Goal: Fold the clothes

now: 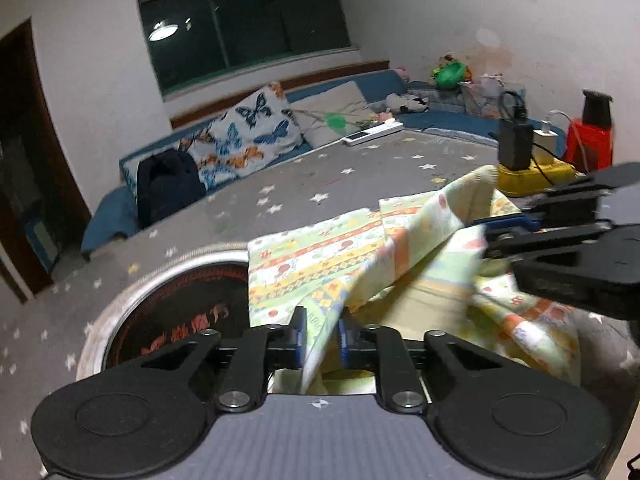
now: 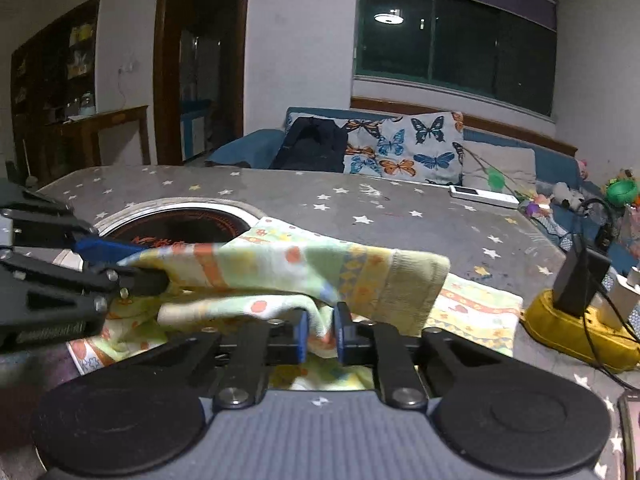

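A patterned green, yellow and orange cloth [image 1: 320, 256] lies on the grey star-print table and partly over a round inset burner. My left gripper [image 1: 323, 334] is shut on a near edge of the cloth and lifts it. My right gripper [image 2: 320, 330] is shut on another near part of the cloth [image 2: 280, 264]. The lifted cloth hangs stretched between both grippers above the flat part. The right gripper shows at the right in the left wrist view [image 1: 486, 236]. The left gripper shows at the left in the right wrist view [image 2: 120, 264].
The round burner [image 1: 180, 304] with a metal rim is sunk in the table left of the cloth. A yellow power strip with a black charger [image 2: 576, 312] stands at the right. A white remote [image 2: 484, 196] lies at the far edge. A blue sofa with butterfly cushions [image 2: 404, 148] stands behind.
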